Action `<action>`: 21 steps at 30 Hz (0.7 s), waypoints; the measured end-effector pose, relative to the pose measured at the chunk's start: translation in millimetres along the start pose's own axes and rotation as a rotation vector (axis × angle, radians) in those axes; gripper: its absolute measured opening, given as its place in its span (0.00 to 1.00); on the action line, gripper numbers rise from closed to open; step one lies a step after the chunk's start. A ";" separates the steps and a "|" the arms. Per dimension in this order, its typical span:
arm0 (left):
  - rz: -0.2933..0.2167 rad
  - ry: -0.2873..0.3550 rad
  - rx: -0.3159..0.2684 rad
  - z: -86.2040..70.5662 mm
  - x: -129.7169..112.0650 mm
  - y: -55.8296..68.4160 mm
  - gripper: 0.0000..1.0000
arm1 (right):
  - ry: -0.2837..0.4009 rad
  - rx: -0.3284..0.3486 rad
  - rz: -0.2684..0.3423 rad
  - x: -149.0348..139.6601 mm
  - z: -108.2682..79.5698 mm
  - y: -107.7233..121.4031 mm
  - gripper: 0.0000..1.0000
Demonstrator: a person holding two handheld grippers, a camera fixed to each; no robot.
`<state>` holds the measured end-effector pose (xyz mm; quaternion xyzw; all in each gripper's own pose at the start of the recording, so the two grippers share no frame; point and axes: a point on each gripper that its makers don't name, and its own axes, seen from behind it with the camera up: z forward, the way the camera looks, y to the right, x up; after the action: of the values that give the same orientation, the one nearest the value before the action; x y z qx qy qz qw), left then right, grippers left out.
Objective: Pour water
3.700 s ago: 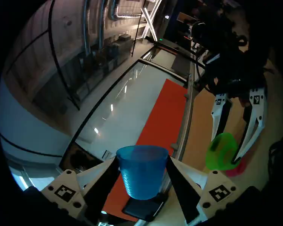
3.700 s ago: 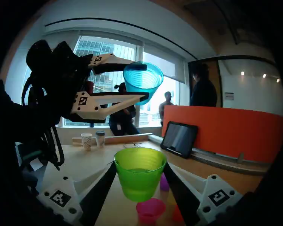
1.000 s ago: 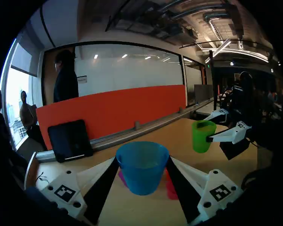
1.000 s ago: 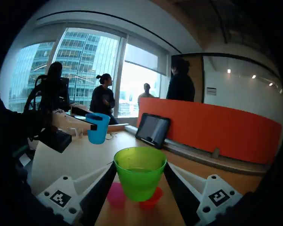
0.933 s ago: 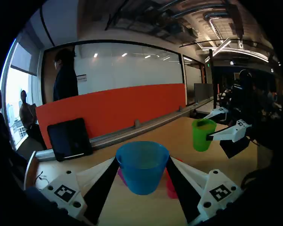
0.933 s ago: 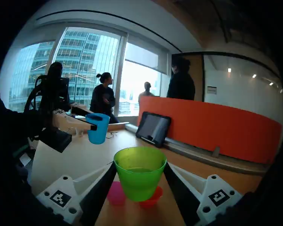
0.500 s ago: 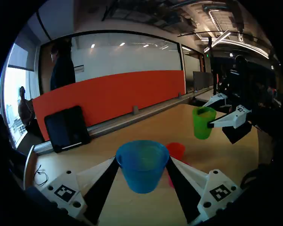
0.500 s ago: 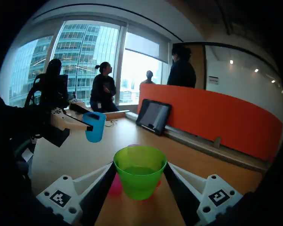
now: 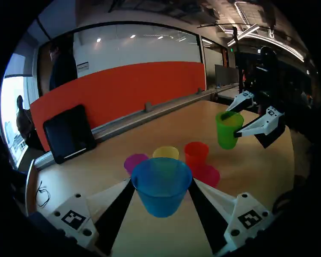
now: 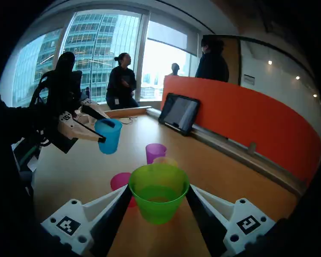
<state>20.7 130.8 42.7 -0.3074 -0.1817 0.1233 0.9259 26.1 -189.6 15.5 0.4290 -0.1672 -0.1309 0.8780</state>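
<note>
Blue cup (image 9: 161, 195) is seen at the lower centre of the left gripper view, upright and clamped between the two fingers of the left gripper (image 9: 161, 185). Just beyond it, four smaller cups are set close together on the wooden table (image 9: 254, 167): purple (image 9: 135, 162), yellow (image 9: 165, 152), red (image 9: 196, 153) and pink (image 9: 207, 175). At the right of the frame a green cup (image 9: 228, 130) is held upright above the table, gripped on both sides by the right gripper (image 9: 232, 123). A dark tablet (image 9: 68, 133) is propped at the left, before an orange partition (image 9: 117, 88).

Green cup (image 10: 159, 201) is shown at the lower centre of the right gripper view, pinched between the right gripper (image 10: 159, 192) fingers; a little liquid seems to lie inside. At the left of the frame the blue cup (image 10: 108, 138) is held upright in the left gripper (image 10: 108, 132). The purple cup (image 10: 155, 152) and pink cup (image 10: 120, 180) are seen between the two held cups.
</note>
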 end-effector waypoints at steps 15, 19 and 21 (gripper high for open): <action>-0.004 -0.104 -0.041 7.7 -39.2 7.3 0.87 | -0.094 0.063 0.023 -29.4 13.2 -8.4 0.91; -0.005 -0.129 -0.048 10.7 -49.4 9.1 0.88 | -0.118 0.073 0.026 -38.2 16.3 -10.0 0.91; -0.004 -0.141 -0.051 12.3 -53.7 9.5 0.88 | -0.129 0.075 0.024 -42.0 17.7 -10.2 0.91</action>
<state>-34.1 126.4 32.0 -0.3212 -0.2501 0.1379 0.9029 -20.1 -192.6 10.0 0.4502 -0.2335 -0.1413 0.8502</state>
